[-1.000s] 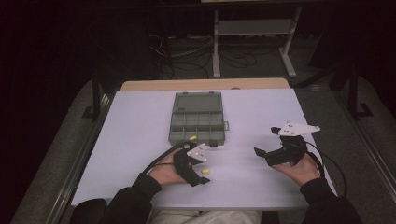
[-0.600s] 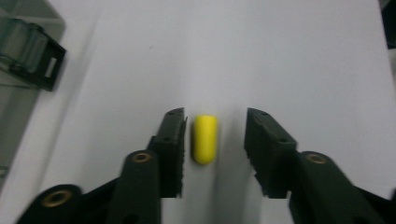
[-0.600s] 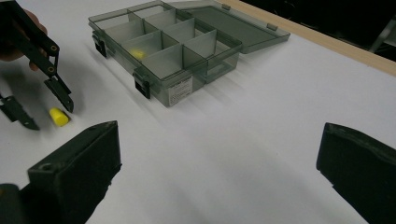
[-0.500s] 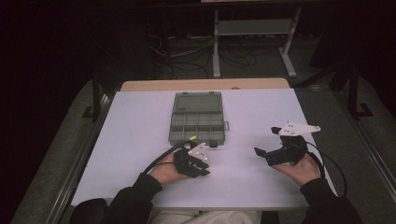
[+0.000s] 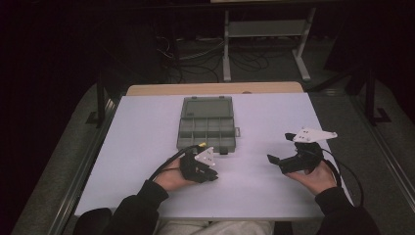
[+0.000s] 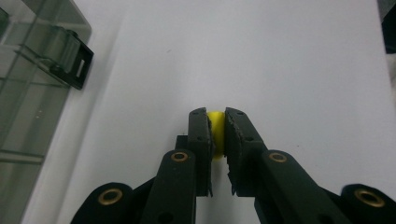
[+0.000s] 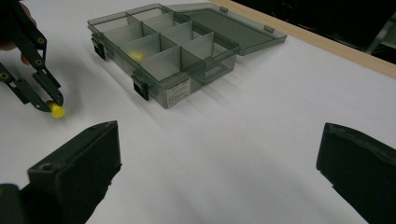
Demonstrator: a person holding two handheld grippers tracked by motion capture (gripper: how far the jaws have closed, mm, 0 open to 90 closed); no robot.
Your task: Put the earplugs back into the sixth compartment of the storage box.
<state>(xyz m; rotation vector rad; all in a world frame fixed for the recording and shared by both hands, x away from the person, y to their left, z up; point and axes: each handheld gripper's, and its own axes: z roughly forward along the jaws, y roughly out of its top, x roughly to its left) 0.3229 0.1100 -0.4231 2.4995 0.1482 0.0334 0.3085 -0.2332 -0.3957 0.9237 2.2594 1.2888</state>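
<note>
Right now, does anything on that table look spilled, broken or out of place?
Nothing stands out. The organizer box lies open and undamaged, one yellow piece inside a compartment. The left gripper pinches another yellow piece beside it; the right gripper is open.

Left gripper [image 6: 215, 123] fingers now around yellow piece [image 6: 215, 133]

Dim room; white table [image 5: 274, 112]; metal stand [image 5: 266, 29], perhaps shelving.

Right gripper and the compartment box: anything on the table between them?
Nothing. In the right gripper view the stretch of white table from the right gripper to the compartment box is bare; the high view agrees.
</note>
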